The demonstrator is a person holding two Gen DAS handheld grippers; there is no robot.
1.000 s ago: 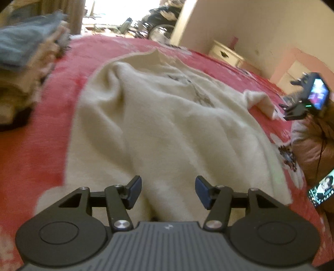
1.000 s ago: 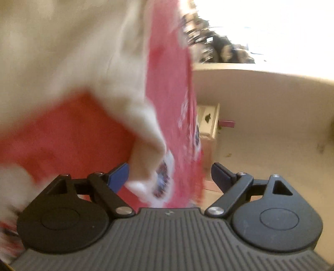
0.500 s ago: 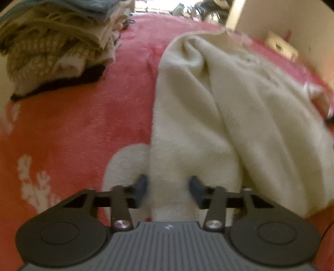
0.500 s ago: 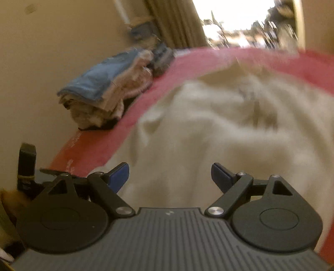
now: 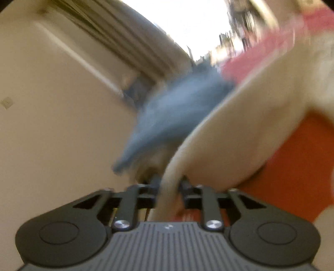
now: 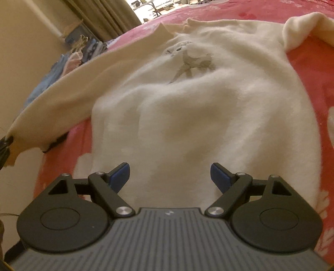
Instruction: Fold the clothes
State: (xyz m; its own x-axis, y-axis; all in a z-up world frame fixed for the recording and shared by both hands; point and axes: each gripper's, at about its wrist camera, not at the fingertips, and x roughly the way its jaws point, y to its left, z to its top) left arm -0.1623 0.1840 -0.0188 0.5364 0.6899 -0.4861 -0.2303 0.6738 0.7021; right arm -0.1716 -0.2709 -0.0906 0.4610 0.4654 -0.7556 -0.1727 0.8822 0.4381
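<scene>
Fluffy cream sweater (image 6: 204, 116) cloth on plush red blanket (image 6: 309, 56); matt black plastic tongs (image 6: 170, 174).

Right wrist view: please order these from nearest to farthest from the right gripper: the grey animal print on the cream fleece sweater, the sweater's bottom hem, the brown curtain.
1. Bottom hem of the cream fleece sweater, just ahead of the open right gripper.
2. Grey animal print, mid-chest, further up.
3. Brown curtain, upper left, beyond the red blanket.

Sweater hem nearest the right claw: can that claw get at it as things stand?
Probably yes. The right claw hangs open right over the cream sweater, whose near hem lies flat on the red blanket, with nothing between the pads and the cloth.
</scene>
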